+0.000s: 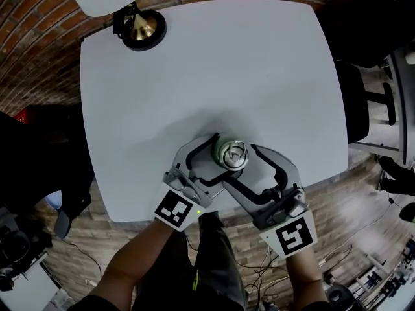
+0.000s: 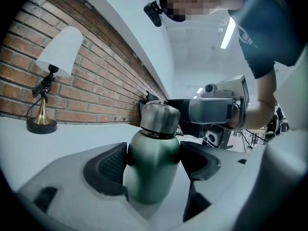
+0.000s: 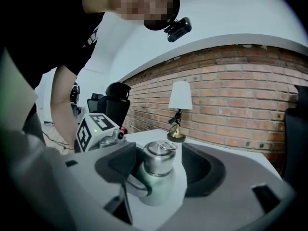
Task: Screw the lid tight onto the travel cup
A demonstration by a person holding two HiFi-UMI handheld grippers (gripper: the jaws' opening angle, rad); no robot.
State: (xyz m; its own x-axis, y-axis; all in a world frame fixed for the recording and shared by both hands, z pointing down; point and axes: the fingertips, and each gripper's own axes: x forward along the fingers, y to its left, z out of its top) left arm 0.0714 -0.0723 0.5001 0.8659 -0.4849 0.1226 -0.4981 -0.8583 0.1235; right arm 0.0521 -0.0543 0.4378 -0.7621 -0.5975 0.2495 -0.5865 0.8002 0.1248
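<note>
Travel cup (image 1: pixel 232 154) stands upright on the white table (image 1: pixel 259 70), low in the frame's centre and close to the table's near edge, with its long axis vertical and its steel lid (image 3: pixel 159 158) on top. The head view shows only that lid from above. The left gripper view shows the green body (image 2: pixel 151 170) below it, with the left gripper (image 2: pixel 154 165) clenched on it, both pads pressed to its sides. The right gripper (image 3: pixel 161 165) stands released at lid height. Its jaws are spread either side of the lid, the left-of-frame pad close against it and the other clear. Its view also shows the left gripper's marker cube (image 3: pixel 94 129) at centre left and a dark office chair (image 3: pixel 113 100) behind. A brass-footed lamp (image 1: pixel 139 26) sits at the table's far corner, upper left in the head view, beside the brick wall (image 2: pixel 29 90). Bare tabletop stretches from the cup to the far and right edges.
</note>
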